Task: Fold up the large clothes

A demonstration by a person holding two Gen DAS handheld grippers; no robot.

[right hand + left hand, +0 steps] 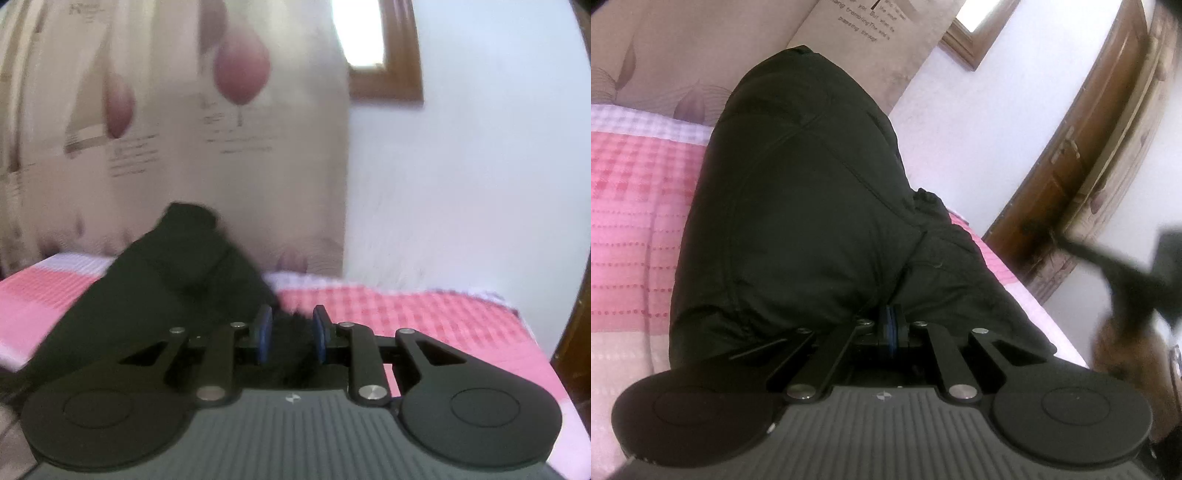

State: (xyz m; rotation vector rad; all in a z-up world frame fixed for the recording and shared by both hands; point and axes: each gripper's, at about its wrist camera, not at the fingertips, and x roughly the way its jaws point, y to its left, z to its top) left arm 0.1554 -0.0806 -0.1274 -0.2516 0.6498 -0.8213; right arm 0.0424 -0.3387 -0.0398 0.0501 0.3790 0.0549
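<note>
You're mid-fold: your left gripper [889,319] has its blue pads pressed together on the bulky black padded garment [798,206], which lies along the pink checked bed cover [631,206]. Next, carry that pinched edge across. Your right gripper [291,334] is spread apart, holding nothing, its fingers straddling dark fabric; whether they touch it is unclear.

Black garment [798,206] on a pink-and-white checked bedspread [635,192]; beige curtain [166,129] printed with mauve buds; blue pads [263,332]; brown window frame [388,88].
</note>
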